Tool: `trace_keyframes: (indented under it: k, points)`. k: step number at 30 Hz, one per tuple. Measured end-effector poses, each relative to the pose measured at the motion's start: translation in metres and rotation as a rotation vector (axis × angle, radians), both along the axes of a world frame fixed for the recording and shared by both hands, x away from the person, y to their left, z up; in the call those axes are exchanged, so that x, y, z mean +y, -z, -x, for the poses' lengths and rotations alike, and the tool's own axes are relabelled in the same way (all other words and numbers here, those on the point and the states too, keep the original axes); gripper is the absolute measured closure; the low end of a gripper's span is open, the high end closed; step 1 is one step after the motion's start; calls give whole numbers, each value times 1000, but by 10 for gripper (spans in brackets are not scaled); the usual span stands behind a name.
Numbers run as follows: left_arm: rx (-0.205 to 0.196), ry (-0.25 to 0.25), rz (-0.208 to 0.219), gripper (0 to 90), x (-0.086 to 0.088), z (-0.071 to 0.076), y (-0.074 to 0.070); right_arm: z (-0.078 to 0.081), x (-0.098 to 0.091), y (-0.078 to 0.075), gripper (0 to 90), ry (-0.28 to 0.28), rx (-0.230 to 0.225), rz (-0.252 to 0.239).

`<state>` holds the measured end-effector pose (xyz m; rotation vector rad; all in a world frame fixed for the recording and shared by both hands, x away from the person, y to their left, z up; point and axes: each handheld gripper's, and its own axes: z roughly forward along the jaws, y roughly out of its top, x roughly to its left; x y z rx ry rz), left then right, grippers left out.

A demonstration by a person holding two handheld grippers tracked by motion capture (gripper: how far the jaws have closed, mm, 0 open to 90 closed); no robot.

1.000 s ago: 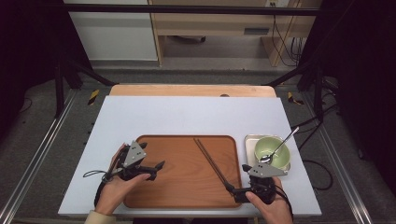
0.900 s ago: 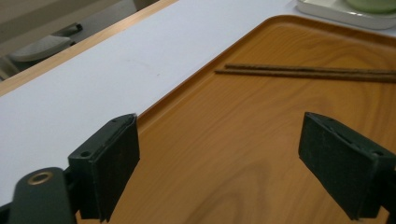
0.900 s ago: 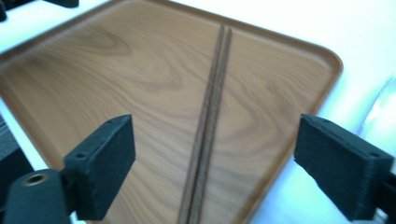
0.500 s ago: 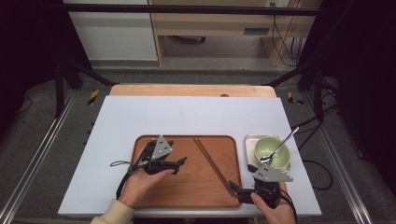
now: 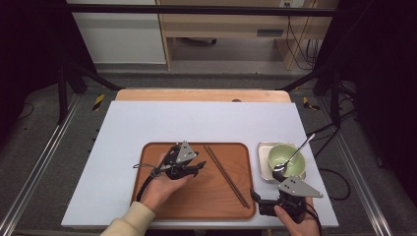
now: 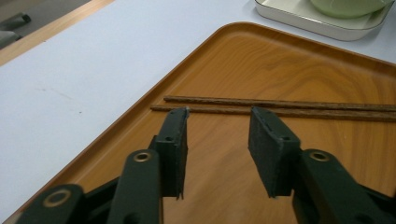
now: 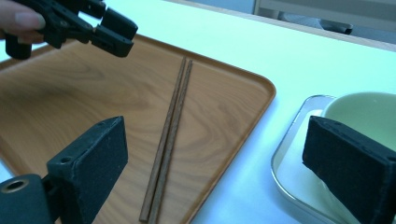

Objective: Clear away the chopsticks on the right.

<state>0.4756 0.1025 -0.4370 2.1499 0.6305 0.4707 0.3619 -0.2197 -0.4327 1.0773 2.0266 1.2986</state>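
A pair of dark wooden chopsticks (image 5: 226, 176) lies side by side on the brown wooden tray (image 5: 206, 196), slanting from its far middle to its near right corner. My left gripper (image 5: 200, 166) hovers low over the tray just left of the chopsticks' far end. In the left gripper view its jaws (image 6: 218, 114) have just been closing and stand partly apart with nothing between them, and the chopsticks (image 6: 280, 106) lie just past the tips. My right gripper (image 5: 259, 199) sits at the tray's near right corner, open wide (image 7: 214, 122), looking over the chopsticks (image 7: 170, 135).
A pale green bowl (image 5: 281, 156) with a metal spoon (image 5: 295, 155) leaning in it stands in a small white dish (image 5: 263, 164) right of the tray. Tray and dish rest on a white mat over the wooden table (image 5: 147, 94).
My left gripper has moved right across the tray from its left edge towards the chopsticks, and its jaws have narrowed. The right gripper has stayed almost in place.
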Motion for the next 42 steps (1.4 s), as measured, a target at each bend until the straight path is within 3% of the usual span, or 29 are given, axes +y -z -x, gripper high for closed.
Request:
trace_keyframes:
  k: [7, 9, 15, 23, 28, 29, 32, 42]
  points:
    - [32, 11, -14, 738, -6, -5, 7, -1, -8, -1, 49, 23, -35, -16]
    - [33, 18, -38, 779, -9, -7, 9, -1, -9, -1, 49, 23, -40, -17]
    - [65, 7, -56, 876, -14, -13, 15, -4, -11, 3, 51, 34, -17, -15]
    - [93, -4, -55, 898, -30, -26, 20, -6, -11, 5, 56, 43, -10, -12]
    - [105, -14, -79, 899, -37, -33, 27, -6, -11, 6, 60, 39, -8, -1]
    - [107, -15, -66, 899, -39, -33, 28, -6, -11, 6, 61, 39, -6, -3]
    - [97, 8, -75, 900, -45, -33, 28, -6, -11, 7, 61, 39, -4, -5]
    - [101, -3, -90, 900, -45, -37, 31, -6, -10, 7, 61, 36, 0, 2]
